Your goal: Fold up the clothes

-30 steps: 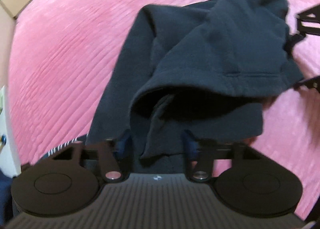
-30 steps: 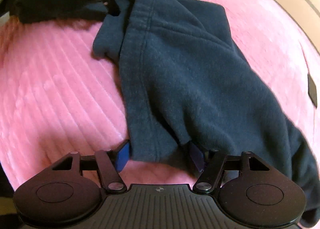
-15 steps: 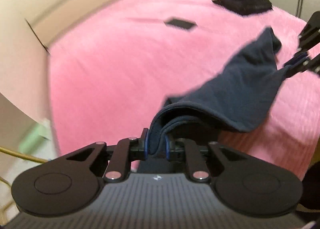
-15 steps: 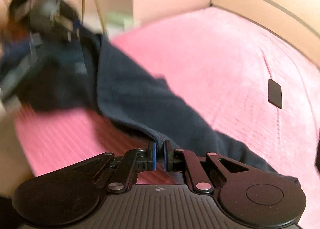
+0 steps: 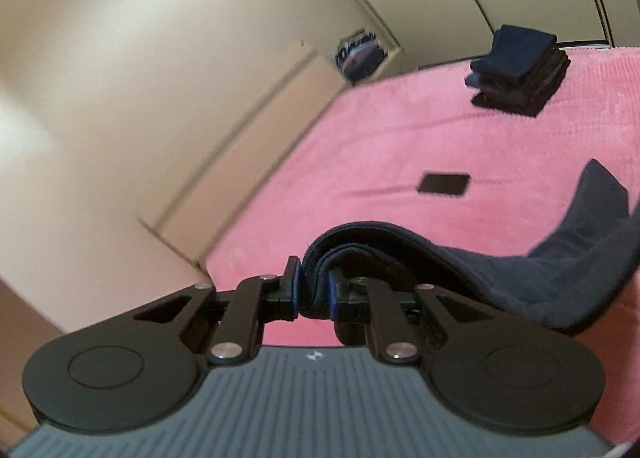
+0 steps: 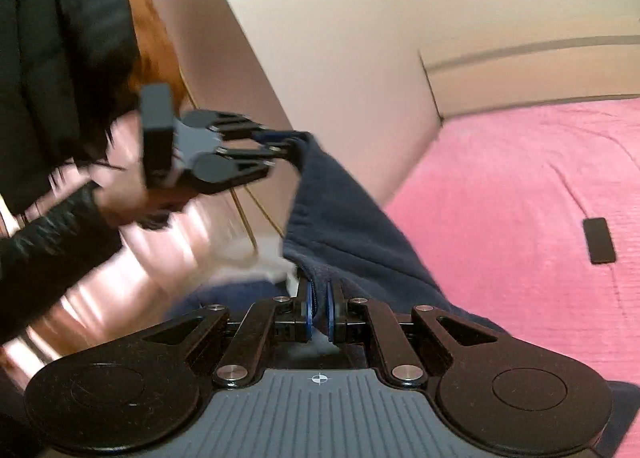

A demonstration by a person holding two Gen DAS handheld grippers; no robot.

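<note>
Gripping the navy fleece garment (image 5: 540, 274) at two spots, I hold it lifted above the pink bed (image 5: 400, 137). My left tool (image 5: 314, 292) is closed down on a thick rolled edge of the cloth, its blue pads pressed into the fold. My right tool (image 6: 318, 312) is pinched nearly together on another edge of the same garment, which runs up from it to the left tool, seen blurred in the right wrist view with my hand (image 6: 132, 197) behind it. Beyond the left tool the fabric drapes off to the right over the bed. A small flat black object (image 5: 444, 183) lies on the bed further off, and a stack of folded dark clothes (image 5: 520, 69) sits near the far edge.
</note>
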